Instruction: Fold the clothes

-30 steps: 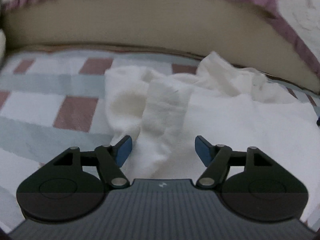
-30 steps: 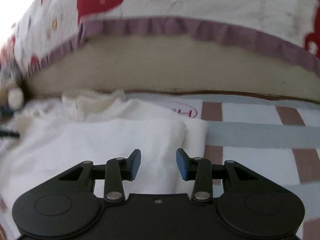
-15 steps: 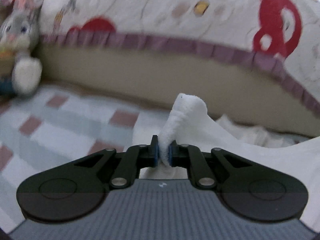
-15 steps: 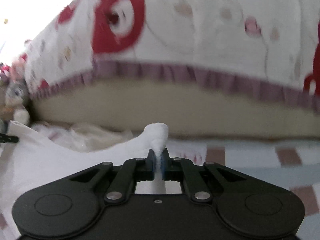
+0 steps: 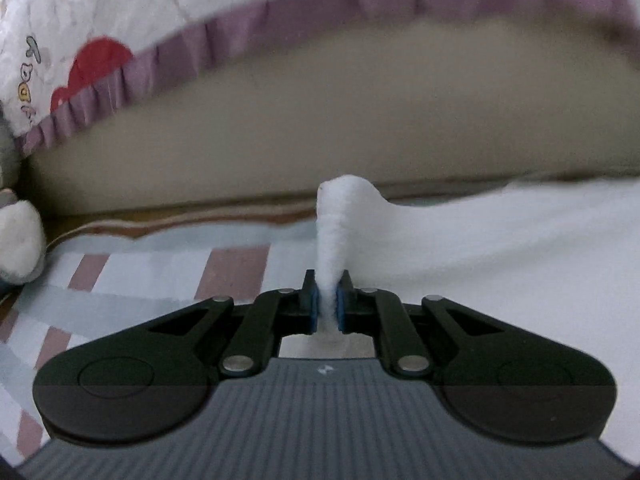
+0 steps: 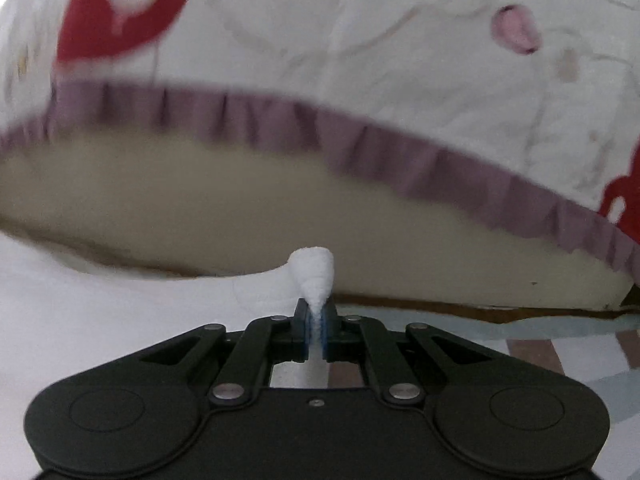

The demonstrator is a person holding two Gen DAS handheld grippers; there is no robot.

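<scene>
Both grippers are pinching the same white garment (image 5: 500, 240), one at each end of its near edge. The left gripper (image 5: 327, 307) has its blue-padded fingers (image 5: 314, 308) pressed tight on a bunched corner of the cloth, which pokes up past the fingertips in a soft, rounded peak and then runs off to the right as a wide white sheet. The right gripper (image 6: 316, 330) does the mirror of that: its blue pads (image 6: 307, 330) are squeezed on a fold of the white garment (image 6: 120, 320), a small knob of fabric standing above the tips, with the rest of the cloth spreading away to the left. From where the left wrist camera looks, the garment lies over a checked bedspread (image 5: 160, 272) in pale blue, white and dusty pink squares, and that same checked bedspread (image 6: 560, 352) shows at the right of the other view. Behind the cloth rises a tan mattress side (image 5: 320, 120), topped by a white sheet with red cartoon prints and a purple ruffled trim (image 5: 180, 56). At the far left edge of the left wrist view, a grey and white plush toy (image 5: 18, 240) sits on the bedspread, only partly in view. The background is smeared with blur in both views.
</scene>
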